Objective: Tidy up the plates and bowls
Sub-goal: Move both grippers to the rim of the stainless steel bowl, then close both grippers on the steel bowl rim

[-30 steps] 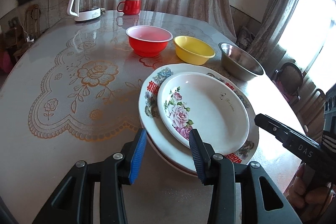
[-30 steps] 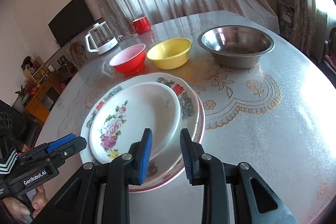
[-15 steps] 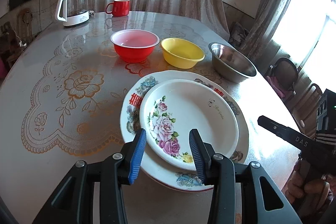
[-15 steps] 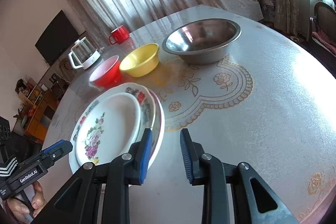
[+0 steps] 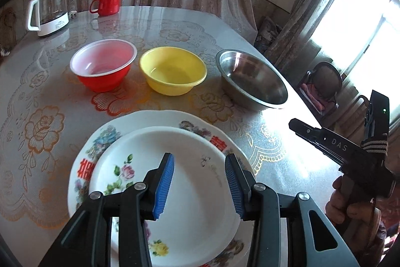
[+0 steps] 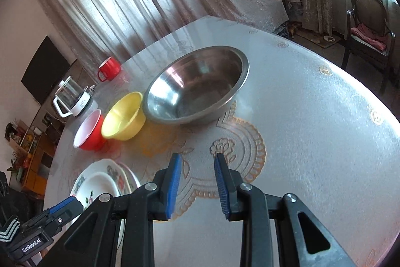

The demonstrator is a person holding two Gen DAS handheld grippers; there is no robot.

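The plates already sit as one stack at the near edge of the worktop (image 5: 45, 96): a small rose-patterned plate (image 5: 190, 182) nested on a larger flowered plate (image 5: 105, 137). Beyond them three bowls stand in a row, apart from one another: a red bowl (image 5: 103, 68), a yellow bowl (image 5: 173, 73) and a steel bowl (image 5: 251, 78). A kettle (image 5: 48, 10) and a red mug (image 5: 107, 4) stand at the far edge, well clear of the work.

The left claw (image 5: 199, 184) hangs above the small plate with its pads parted and nothing between them. The right claw (image 6: 196, 183) is likewise parted and empty, over bare worktop just short of the steel bowl (image 6: 197, 89).

Assessment: the plates look finished; the bowls remain to be nested, and the right claw appears to be heading for the steel one.

Recommendations for the step:
- Take a bowl by its rim, one pad inside and one outside the wall, and close squarely.
- Steel is slick and the wall slopes; grip low enough on the rim that it cannot slide out.
- Nest smaller into larger: yellow into steel, then red into yellow.
- Lower each bowl level and centred, and release only once it has seated.
- Keep the left claw clear of the plate stack while the right one works.
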